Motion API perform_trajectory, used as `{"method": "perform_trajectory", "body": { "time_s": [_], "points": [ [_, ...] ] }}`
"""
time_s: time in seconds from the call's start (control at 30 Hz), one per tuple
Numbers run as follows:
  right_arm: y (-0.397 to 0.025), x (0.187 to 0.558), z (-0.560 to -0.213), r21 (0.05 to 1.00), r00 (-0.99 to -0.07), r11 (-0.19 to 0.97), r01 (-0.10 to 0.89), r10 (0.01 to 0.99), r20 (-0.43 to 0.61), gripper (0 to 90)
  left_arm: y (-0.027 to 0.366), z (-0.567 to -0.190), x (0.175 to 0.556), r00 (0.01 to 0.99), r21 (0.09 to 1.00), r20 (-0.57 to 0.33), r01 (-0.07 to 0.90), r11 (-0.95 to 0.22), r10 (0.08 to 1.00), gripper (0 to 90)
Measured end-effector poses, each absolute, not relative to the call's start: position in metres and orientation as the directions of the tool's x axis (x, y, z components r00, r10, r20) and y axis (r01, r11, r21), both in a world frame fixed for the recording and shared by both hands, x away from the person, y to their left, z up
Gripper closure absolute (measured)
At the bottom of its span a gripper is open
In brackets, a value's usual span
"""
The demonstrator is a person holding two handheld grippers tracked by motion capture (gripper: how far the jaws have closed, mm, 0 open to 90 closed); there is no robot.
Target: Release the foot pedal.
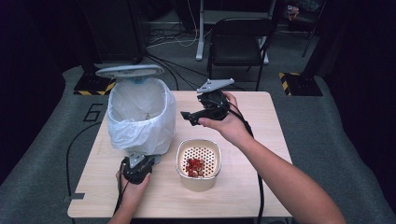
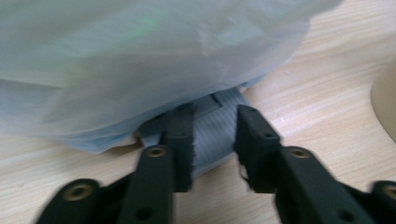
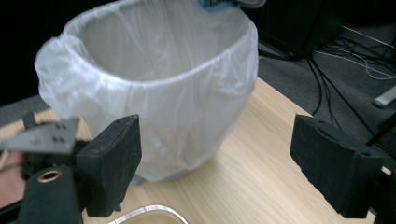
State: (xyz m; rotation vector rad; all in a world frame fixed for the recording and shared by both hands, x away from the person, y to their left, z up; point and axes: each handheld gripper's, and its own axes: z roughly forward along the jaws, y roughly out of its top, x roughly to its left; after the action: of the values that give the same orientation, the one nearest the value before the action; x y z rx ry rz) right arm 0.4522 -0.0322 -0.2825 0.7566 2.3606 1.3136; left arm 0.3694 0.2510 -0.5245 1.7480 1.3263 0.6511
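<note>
The left gripper (image 1: 138, 164) is pressing the pedal (image 2: 212, 135) with fingers parted, propping the bin (image 1: 140, 116) lid up; the right gripper (image 1: 190, 117) is hanging released beside it.

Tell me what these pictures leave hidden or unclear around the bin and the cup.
- Bin: the white bag hides its walls in every view.
- Pedal: left gripper view, the bag covers its far end; whether the left gripper presses it is unclear.
- Red bits in the cup: high view, too small to identify.
- Cup: right gripper view, cut off by the bottom edge.
- Right gripper: jaws wide apart, holding nothing.
</note>
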Motion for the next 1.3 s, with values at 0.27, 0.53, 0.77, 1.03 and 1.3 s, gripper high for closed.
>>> {"method": "perform_trajectory", "body": {
  "time_s": [0.27,0.53,0.77,1.03,1.3],
  "points": [
    [-0.065,0.441,-0.297,0.840,-0.775,0.466,0.278,0.625,-0.091,17.3,0.257,-0.505,0.366,0.313,0.822,-0.147,0.566,-0.060,0.938,49.1],
    [-0.094,0.431,-0.309,0.834,-0.752,0.475,0.279,0.649,-0.118,17.4,0.269,-0.488,0.356,0.337,0.811,-0.173,0.583,-0.061,0.925,46.9],
    [-0.112,0.427,-0.323,0.823,-0.738,0.479,0.305,0.665,-0.114,18.9,0.288,-0.477,0.349,0.363,0.817,-0.119,0.565,-0.116,0.924,44.5],
    [-0.130,0.419,-0.345,0.817,-0.714,0.477,0.325,0.690,-0.120,21.1,0.314,-0.482,0.345,0.318,0.811,-0.121,0.578,-0.091,0.940,42.9],
    [-0.158,0.412,-0.375,0.815,-0.671,0.446,0.371,0.735,-0.097,21.5,0.332,-0.489,0.345,0.284,0.808,-0.137,0.586,-0.059,0.949,42.1]
  ]
}}
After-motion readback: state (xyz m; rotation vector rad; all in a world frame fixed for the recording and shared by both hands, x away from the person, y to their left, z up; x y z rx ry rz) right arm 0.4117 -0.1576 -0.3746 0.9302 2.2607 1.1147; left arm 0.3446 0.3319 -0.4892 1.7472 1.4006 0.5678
